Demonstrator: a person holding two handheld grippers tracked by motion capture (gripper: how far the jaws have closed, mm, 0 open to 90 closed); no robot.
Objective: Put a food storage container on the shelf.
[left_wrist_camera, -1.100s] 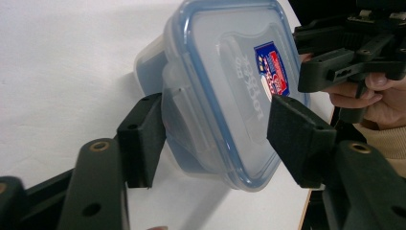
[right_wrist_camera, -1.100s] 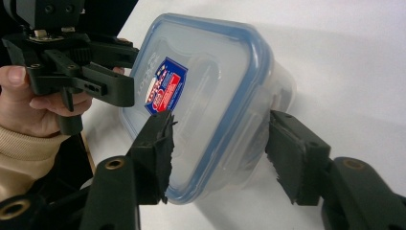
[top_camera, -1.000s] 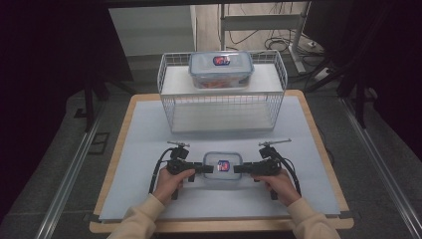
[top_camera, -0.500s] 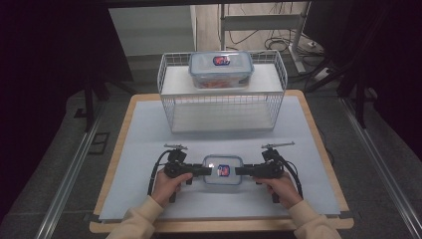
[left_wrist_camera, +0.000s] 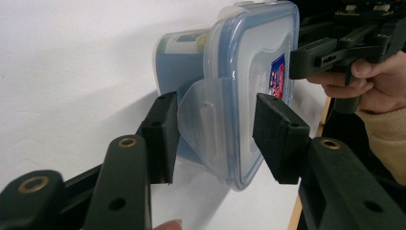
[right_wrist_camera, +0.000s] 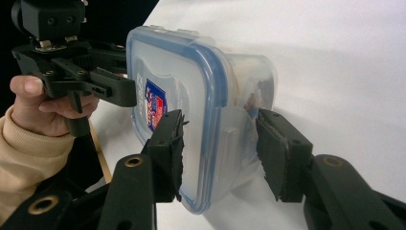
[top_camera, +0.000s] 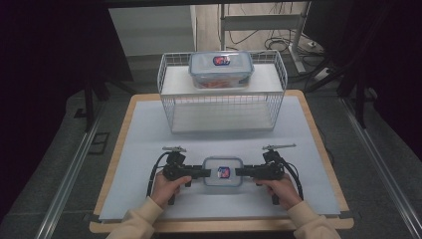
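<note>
Clear plastic food container (top_camera: 222, 172) with a blue-rimmed snap lid, small red and blue sticker on top, sits on the white-covered counter (top_camera: 149, 134) directly between the two tools. Left tool (top_camera: 201, 173) comes at it from one short end, right tool (top_camera: 244, 173) from the opposite end, both lying about level and facing each other across the box.

Left gripper view: the two black jaws straddle the translucent locking flap (left_wrist_camera: 203, 127) on that end of the container (left_wrist_camera: 249, 72). Jaws have just been closing, now about half wide. One pad sits at or very near the flap's edge, the other stands off the lid with a visible gap; no firm grip there. The other hand (left_wrist_camera: 378, 81) and its tool show beyond the box.

Right gripper view: same picture mirrored. Jaws have just been closing and stand half wide on either side of the end flap (right_wrist_camera: 230, 139) of the container (right_wrist_camera: 191, 86). One pad is close against the lid face, the other just beside the flap; cannot tell whether either actually presses.

Beyond both tools, well apart, a white wire basket rack (top_camera: 221, 107) stands on the counter with a second, larger lidded container (top_camera: 220, 68) on its top shelf.

Cream sleeves (top_camera: 139, 221) enter from the near edge.
</note>
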